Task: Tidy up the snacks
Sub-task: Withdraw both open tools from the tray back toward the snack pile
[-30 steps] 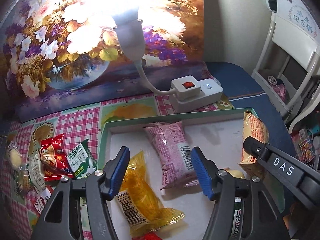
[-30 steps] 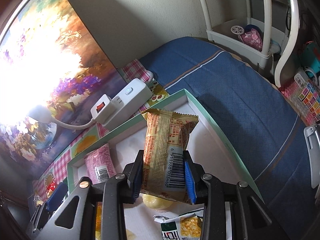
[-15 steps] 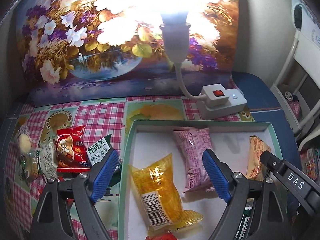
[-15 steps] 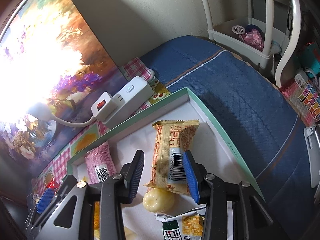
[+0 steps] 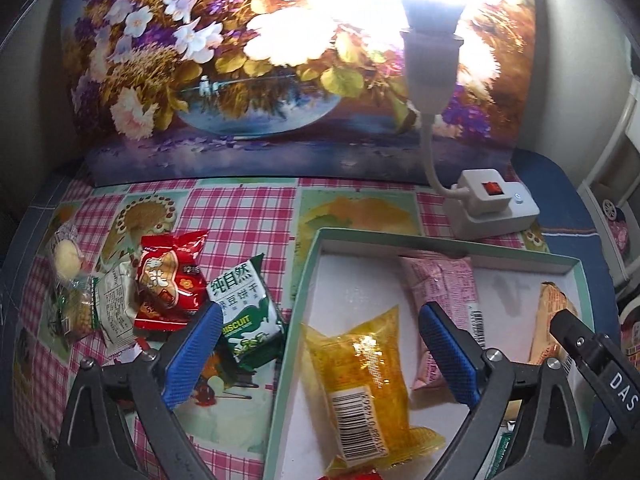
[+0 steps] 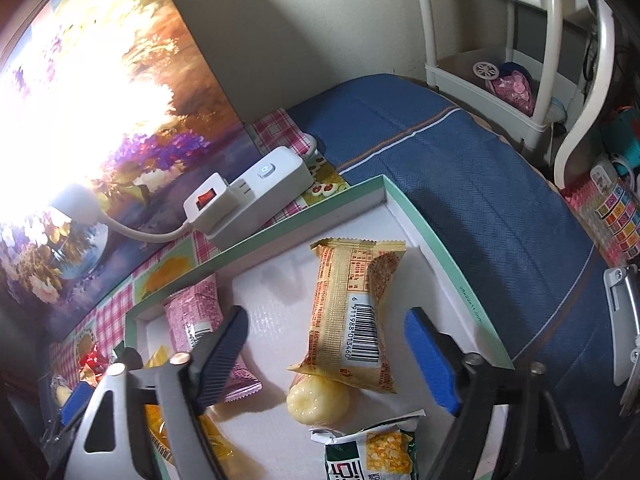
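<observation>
Right wrist view: both tongs point(image 6: 326, 358) opening, empty; green packet point(image 6: 370, 456) cut off.

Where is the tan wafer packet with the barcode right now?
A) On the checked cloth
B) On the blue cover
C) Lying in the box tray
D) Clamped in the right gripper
C: the tan wafer packet lies on the box tray floor, between the opening right gripper pads, untouched.
</observation>
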The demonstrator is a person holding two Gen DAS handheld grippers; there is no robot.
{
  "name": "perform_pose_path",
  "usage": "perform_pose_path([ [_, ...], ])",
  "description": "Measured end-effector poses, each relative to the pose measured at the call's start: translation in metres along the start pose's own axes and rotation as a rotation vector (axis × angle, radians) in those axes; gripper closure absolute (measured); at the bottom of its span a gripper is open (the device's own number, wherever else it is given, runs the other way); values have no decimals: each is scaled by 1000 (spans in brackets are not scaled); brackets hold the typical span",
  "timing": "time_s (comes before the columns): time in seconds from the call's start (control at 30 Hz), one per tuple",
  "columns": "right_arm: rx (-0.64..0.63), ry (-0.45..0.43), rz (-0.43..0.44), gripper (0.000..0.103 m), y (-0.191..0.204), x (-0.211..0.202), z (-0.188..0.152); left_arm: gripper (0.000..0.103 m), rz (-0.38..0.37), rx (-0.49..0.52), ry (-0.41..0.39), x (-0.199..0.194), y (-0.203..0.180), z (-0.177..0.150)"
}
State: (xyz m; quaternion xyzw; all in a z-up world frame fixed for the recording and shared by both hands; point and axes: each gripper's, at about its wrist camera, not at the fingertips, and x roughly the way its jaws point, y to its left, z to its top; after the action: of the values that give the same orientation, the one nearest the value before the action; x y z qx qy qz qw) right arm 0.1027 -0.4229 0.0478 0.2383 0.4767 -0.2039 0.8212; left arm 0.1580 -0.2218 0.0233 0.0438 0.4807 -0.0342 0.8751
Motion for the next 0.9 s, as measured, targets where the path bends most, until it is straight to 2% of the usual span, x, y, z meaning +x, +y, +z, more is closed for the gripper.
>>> perform_pose_path([
  [0.13, -13, -2, 8, 0, 2, 1, 0, 5, 13, -24, 5, 3, 8, 0],
  [0.53, -33, 27, 8, 0, 6, 6, -3, 1, 11, -71, 23, 7, 21, 0],
  [0.9, -35, 70, -7, 0, 9, 10, -5, 1, -23, -88, 44, 8, 27, 2],
])
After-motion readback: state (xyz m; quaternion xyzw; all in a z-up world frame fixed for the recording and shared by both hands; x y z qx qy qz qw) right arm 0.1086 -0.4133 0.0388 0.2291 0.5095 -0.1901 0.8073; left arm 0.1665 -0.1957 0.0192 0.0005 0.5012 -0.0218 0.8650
